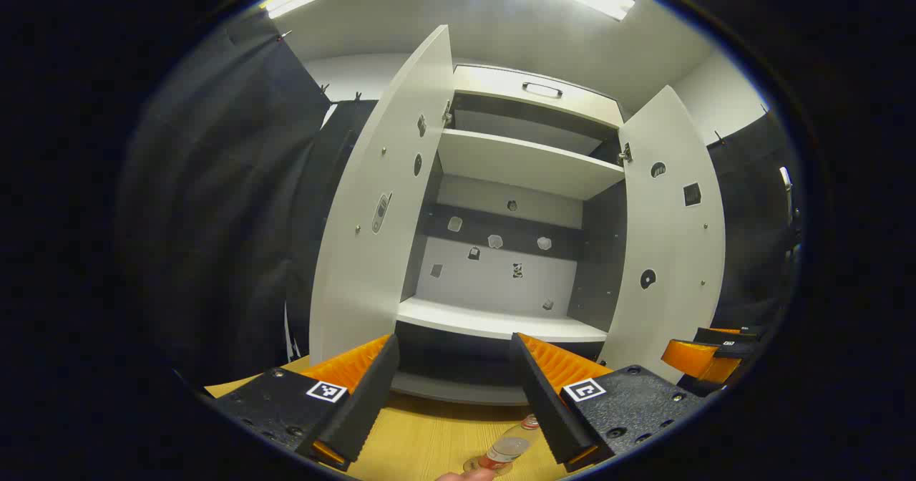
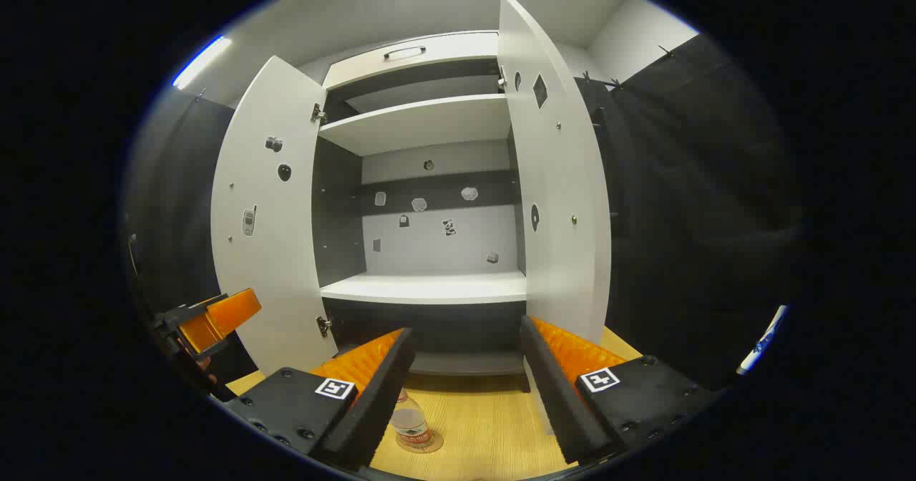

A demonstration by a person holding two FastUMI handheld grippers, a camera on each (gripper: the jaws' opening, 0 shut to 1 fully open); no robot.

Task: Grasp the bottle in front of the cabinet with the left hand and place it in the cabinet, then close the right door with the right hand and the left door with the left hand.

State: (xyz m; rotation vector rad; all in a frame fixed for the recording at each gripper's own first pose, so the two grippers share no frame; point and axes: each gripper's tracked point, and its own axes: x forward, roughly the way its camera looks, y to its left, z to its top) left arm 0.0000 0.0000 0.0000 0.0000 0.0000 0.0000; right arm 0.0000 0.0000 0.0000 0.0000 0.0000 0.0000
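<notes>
While untouched: bottle [image 2: 411, 424] stood on table [image 2: 486, 431].
Tools: left tool [image 1: 458, 395], right tool [image 2: 465, 388] both gaped wide.
Risk: a low descent could topple it.

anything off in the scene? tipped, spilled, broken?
Nothing stands out. The bottle stands upright on the wooden table in front of the cabinet, no spill around it. The left door and right door hang open, shelves look intact. Left gripper and right gripper are open.
</notes>
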